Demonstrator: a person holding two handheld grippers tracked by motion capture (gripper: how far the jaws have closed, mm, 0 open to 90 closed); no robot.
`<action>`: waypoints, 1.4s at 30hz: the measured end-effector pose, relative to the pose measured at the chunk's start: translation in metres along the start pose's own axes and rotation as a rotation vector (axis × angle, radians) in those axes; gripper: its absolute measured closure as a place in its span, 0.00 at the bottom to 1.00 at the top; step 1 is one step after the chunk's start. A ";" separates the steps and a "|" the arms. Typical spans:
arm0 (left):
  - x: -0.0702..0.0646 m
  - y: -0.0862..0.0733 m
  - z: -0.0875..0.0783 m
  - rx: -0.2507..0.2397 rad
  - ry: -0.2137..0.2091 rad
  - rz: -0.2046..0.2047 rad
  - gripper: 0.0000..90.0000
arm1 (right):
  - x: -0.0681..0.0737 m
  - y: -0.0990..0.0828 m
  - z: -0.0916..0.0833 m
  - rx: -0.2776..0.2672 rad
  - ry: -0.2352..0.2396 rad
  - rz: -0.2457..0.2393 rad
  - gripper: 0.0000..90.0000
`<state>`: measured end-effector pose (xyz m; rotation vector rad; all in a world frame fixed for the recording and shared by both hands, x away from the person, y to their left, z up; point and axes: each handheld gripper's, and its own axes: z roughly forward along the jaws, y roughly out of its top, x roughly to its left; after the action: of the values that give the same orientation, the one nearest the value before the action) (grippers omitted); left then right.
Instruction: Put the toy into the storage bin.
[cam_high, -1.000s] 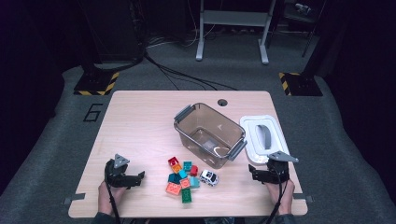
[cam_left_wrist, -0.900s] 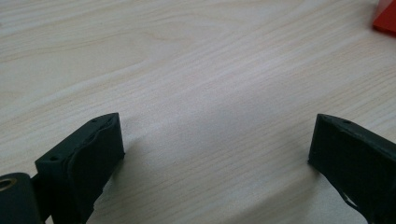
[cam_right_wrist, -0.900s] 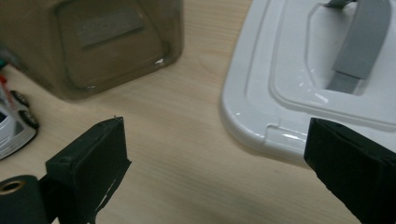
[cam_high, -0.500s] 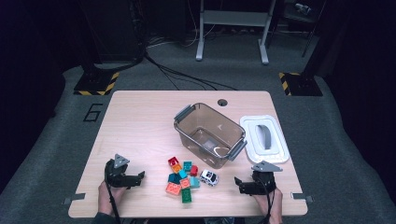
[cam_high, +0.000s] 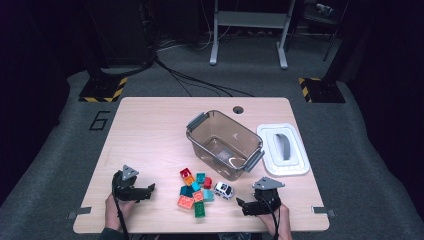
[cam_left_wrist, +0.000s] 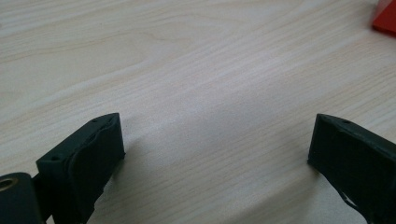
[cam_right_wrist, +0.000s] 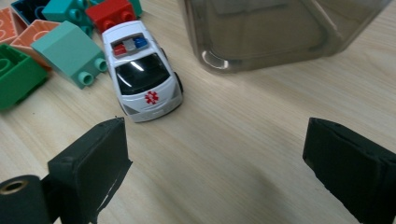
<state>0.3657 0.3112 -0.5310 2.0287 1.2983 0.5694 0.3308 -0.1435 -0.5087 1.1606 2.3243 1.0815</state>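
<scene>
Right gripper (cam_right_wrist: 215, 140) wide open and empty just short of the small white toy ambulance car (cam_right_wrist: 142, 70), left gripper (cam_left_wrist: 215, 140) likewise, farther off.

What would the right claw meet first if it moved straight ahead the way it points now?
Probably the toy car. The right claw is open and aims over bare table, with the car just ahead on its left side and the clear bin behind. Depth is hard to judge, so it could slip past the car to the bin.

Wood table (cam_high: 150, 135) w/ bin (cam_high: 224, 144), lid (cam_high: 283, 150), blocks (cam_high: 194, 192), car (cam_high: 223, 190)
</scene>
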 end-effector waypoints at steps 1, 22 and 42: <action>0.000 0.000 0.000 0.000 0.000 0.000 0.04 | 0.002 0.000 0.001 0.002 0.008 -0.001 0.07; 0.000 0.000 0.000 0.000 0.000 0.000 0.04 | 0.036 0.016 0.028 0.020 0.056 -0.123 0.23; 0.000 0.000 0.000 0.000 -0.001 0.000 0.04 | 0.043 0.025 0.035 0.036 0.019 -0.195 0.55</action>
<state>0.3656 0.3111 -0.5310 2.0285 1.2978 0.5690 0.3379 -0.0827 -0.5114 0.9167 2.4220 0.9887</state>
